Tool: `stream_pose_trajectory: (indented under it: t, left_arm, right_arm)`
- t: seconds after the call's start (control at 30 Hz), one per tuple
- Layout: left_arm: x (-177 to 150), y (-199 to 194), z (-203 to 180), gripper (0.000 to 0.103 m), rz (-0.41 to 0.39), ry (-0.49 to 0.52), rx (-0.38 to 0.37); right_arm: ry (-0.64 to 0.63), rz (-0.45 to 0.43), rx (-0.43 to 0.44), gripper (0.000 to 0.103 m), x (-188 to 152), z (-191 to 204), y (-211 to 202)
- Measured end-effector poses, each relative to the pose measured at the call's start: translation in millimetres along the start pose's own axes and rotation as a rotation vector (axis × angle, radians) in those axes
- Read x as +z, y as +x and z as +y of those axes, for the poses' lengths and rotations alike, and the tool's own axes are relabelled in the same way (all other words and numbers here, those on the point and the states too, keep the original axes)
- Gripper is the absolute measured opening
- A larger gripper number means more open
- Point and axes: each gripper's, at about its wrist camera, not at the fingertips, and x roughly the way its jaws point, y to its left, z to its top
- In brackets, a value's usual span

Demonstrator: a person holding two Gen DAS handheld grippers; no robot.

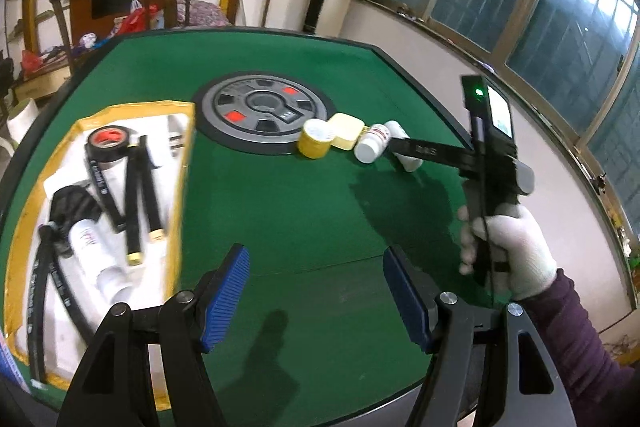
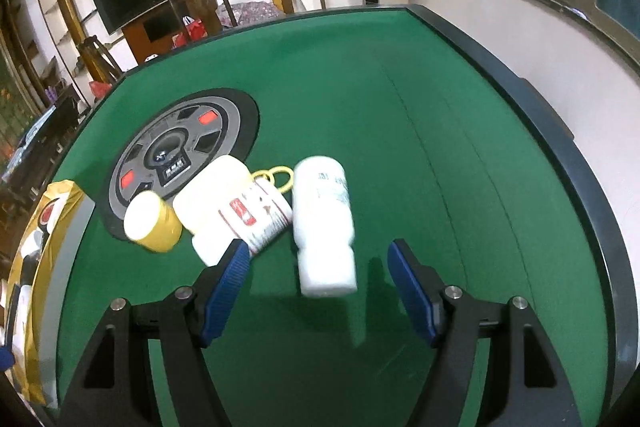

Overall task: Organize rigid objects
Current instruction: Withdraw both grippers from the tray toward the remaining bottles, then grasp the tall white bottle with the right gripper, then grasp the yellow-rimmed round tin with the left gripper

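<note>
Left hand-held gripper (image 1: 316, 293) wide apart, nothing between its blue pads (image 1: 224, 293), hanging over bare green tabletop (image 1: 320, 211). Plenty of free green felt right ahead of it. Just to its left, a yellow-edged box (image 1: 176, 187) with a white inside, holding a roll of black tape (image 1: 108, 143), black straps and a white tube (image 1: 96, 251). Box edge close beside the left pad.

Right hand-held gripper (image 2: 318, 285) also wide apart, gripping nothing. Plain white bottle (image 2: 324, 223) lying on its side, cap end toward the camera, partly between the two blue pads (image 2: 412, 293) but touching neither. Just left of it, a second white bottle with a red label (image 2: 244, 215), tilted, close against the left pad. Further left, a small yellow jar with a white lid (image 2: 150, 223), sitting at the rim of a round grey disc (image 2: 180, 155) set in the felt. Pale yellow case (image 1: 346, 131) behind the bottles.

Wide bare felt to the right, up to the dark raised tabletop edge (image 2: 520, 99). White-gloved right hand (image 1: 508, 251) on the gripper handle, near that edge.
</note>
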Motion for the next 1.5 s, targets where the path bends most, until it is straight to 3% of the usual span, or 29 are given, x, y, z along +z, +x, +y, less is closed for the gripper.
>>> stream_pose_trajectory:
  t: [0.1,0.17,0.27,0.47,0.67,0.8,1.03,1.2,1.23,1.27,1.3,1.5]
  left_arm:
    - [5.2,8.3,-6.1,0.073,0.012,0.0,-0.005]
    - [7.7,13.5,-7.8,0.073,0.025,-0.008,-0.008]
    - [11.2,24.5,-8.9,0.073,0.053,-0.025,-0.015]
    - [24.7,47.0,-17.3,0.073,0.076,-0.021,0.008]
    - [58.7,69.0,-34.5,0.073,0.043,0.02,0.051]
    - [75.7,93.3,-52.5,0.072,0.03,0.104,0.038]
    - [100.5,152.0,-40.5,0.073,0.058,0.176,0.202]
    - [98.8,174.8,-40.7,0.072,0.056,0.231,0.176]
    - [97.2,178.3,-41.4,0.066,0.063,0.232,0.169]
    - [95.9,180.8,-41.8,0.048,0.069,0.232,0.163]
    - [94.5,183.2,-41.8,0.042,0.084,0.231,0.156]
    - [92.3,169.3,-39.3,0.041,0.081,0.193,0.127]
  right_arm:
    - [0.006,-0.003,0.031,0.07,4.6,-0.5,6.0]
    - [0.025,-0.012,0.078,0.049,5.6,-4.9,6.0]
    - [0.07,-0.009,0.109,0.034,4.0,-21.8,5.6]
    - [0.133,-0.002,0.17,0.033,0.8,-41.7,1.7]
    - [0.176,0.0,0.221,0.033,-1.0,-48.7,3.9]
    - [0.214,0.026,0.264,0.033,-2.2,-52.0,8.7]
    - [0.227,0.031,0.274,0.033,-2.3,-53.0,9.4]
    - [0.237,0.034,0.281,0.033,-1.7,-55.0,10.2]
    - [0.238,0.034,0.282,0.033,-1.6,-55.3,10.4]
    - [0.238,0.032,0.282,0.033,-1.2,-55.0,10.3]
    - [0.233,0.029,0.279,0.033,-1.1,-53.9,10.4]
    - [0.181,0.017,0.245,0.034,-1.4,-45.1,10.0]
